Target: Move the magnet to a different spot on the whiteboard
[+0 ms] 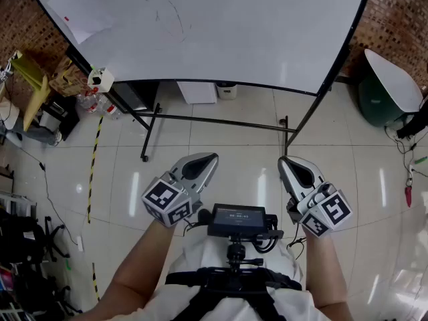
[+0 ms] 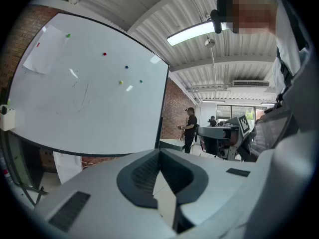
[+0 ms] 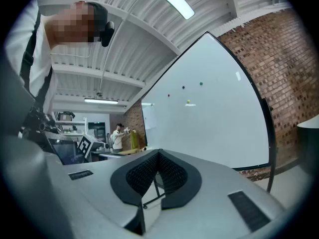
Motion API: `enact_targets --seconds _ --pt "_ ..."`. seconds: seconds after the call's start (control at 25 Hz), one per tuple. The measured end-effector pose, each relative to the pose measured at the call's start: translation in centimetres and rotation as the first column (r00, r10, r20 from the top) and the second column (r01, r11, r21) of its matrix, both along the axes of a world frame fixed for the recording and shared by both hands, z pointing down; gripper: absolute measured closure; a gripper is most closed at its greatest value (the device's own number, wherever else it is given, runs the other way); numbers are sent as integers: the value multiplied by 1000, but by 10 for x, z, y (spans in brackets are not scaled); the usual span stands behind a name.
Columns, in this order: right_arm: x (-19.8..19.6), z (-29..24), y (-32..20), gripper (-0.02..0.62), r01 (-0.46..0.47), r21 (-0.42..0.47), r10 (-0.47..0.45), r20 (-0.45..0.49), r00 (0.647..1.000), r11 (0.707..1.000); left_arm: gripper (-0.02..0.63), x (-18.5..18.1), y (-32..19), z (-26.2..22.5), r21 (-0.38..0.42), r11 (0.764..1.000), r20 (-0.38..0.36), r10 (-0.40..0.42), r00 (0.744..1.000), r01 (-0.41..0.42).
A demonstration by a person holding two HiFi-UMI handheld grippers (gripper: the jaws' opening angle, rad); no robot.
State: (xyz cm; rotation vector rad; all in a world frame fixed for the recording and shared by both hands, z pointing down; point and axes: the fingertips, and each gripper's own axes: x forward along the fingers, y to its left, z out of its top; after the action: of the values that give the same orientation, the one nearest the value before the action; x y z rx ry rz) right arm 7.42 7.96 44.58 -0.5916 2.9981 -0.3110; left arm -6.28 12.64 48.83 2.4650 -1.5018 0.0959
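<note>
Currently both claws are held level, short of the whiteboard (image 1: 267, 39) and well apart from it, over tiled floor (image 1: 234, 139).

Left claw (image 1: 208, 159): clenched, jaw tips together, nothing gripped. Its own view shows only floor through the slot behind the tips.

Right claw (image 1: 285, 164): likewise clenched and empty, tips meeting.

Magnets are all on the whiteboard, none near a claw:
- yellow magnet (image 2: 120, 82) on the whiteboard's right half
- green magnet (image 2: 140, 81) just beside the yellow one, toward the whiteboard's right edge
- blue magnet (image 2: 126, 67) just above the yellow one
- red magnet (image 2: 104, 54) higher again, toward the whiteboard's middle
- second green magnet (image 2: 68, 35) near the whiteboard's upper left, above a paper sheet (image 2: 42, 59) stuck there

Faint pen marks (image 1: 170, 19) cross the whiteboard's middle. A white box (image 1: 100, 79) hangs at its lower left corner. The whiteboard's stand (image 1: 221, 120) rests on the floor below it.
</note>
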Motion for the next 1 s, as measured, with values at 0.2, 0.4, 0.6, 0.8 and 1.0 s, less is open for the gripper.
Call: enact_targets --seconds 0.2,0.4,0.6,0.8,1.0 --pt "-55 2 4 571 3 -3 -3 -6 1000 1000 575 -54 4 4 -3 1000 4 0 1000 0" --pt "-104 3 16 569 8 -2 -8 -7 1000 1000 575 -101 19 4 4 1000 9 -4 1000 4" --pt "-151 -1 33 571 16 15 -16 -5 1000 1000 575 -153 42 0 18 999 14 -27 1000 26" --pt "-196 -2 46 569 28 34 -28 -6 1000 999 575 -201 63 2 28 998 12 -53 999 52" --pt "-234 2 50 569 50 66 -49 -25 999 997 575 -237 63 3 67 995 18 -71 997 70"
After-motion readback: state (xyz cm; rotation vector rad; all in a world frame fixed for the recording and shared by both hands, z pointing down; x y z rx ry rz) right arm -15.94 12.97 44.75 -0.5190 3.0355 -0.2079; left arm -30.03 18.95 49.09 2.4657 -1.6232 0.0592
